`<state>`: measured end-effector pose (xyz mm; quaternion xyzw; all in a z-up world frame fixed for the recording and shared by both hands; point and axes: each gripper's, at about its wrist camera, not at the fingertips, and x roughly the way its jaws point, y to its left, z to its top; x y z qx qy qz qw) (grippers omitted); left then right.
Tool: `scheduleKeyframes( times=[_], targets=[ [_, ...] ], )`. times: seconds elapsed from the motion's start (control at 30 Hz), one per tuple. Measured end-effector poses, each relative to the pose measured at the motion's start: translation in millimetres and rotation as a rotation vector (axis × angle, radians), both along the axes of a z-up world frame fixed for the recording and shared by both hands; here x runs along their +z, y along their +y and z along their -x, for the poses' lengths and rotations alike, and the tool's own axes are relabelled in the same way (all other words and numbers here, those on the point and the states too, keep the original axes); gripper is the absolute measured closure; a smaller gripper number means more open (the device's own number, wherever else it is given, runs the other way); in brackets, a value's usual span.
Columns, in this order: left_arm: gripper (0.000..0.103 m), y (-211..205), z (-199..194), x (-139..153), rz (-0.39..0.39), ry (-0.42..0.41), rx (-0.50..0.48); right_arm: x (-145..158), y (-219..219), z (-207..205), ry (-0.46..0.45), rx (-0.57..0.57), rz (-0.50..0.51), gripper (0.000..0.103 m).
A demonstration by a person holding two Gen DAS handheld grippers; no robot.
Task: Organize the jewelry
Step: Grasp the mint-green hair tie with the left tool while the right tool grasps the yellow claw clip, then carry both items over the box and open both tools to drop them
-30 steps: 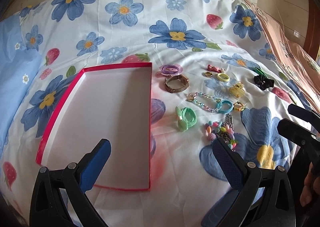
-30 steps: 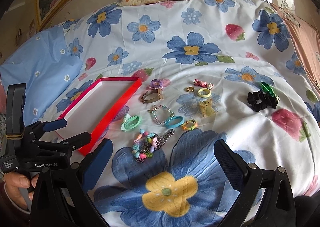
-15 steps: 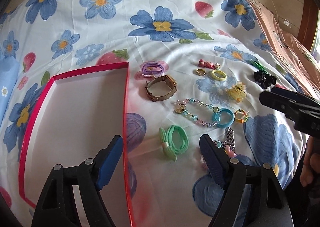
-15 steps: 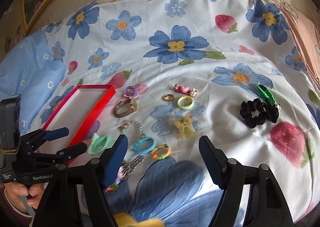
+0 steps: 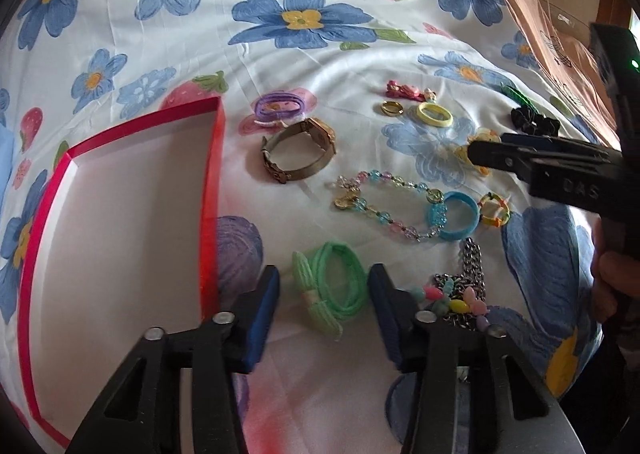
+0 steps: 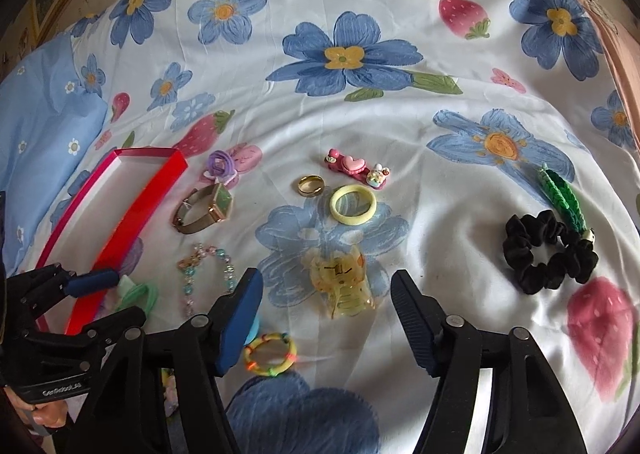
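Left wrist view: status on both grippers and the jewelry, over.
Left gripper open, astride green hair ties. Right gripper open, astride yellow hair clip. Red tray holds nothing. Nothing in the way.

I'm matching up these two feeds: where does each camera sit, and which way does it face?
Left wrist: on the left gripper, facing down-forward at the green hair tie; right gripper intrudes.
Right wrist: on the right gripper, aimed at the yellow claw clip; left gripper shows.
Shared: red tray, watch, bedsheet.
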<state>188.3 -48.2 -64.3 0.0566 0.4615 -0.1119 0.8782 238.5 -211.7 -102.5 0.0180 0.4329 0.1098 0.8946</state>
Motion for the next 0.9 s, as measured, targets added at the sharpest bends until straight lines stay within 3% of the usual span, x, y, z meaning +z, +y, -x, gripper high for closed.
scheduleKeyframes(
  times=[0.1, 0.17, 0.5, 0.9],
  targets=[
    [0.079, -1.0, -0.3, -3.2, -0.002, 0.006, -0.011, -6.3, -2.0, -7.2, 0.015, -0.012, 0.012, 0.057],
    [0.088, 0.1, 1.0, -2.1, 0.008, 0.002, -0.014, -9.0, -2.7, -9.1, 0.027, -0.017, 0.01, 0.075],
    [0.093, 18.2, 20.9, 20.0, 0.084, -0.056, 0.003, 10.5, 2.6, 9.0, -0.026, -0.006, -0.024, 0.075],
    [0.093, 58.6, 54.6, 46.7, 0.156, -0.106, 0.079, 35.5, 41.4, 38.3, -0.065, 0.07, -0.103, 0.075]
  ],
)
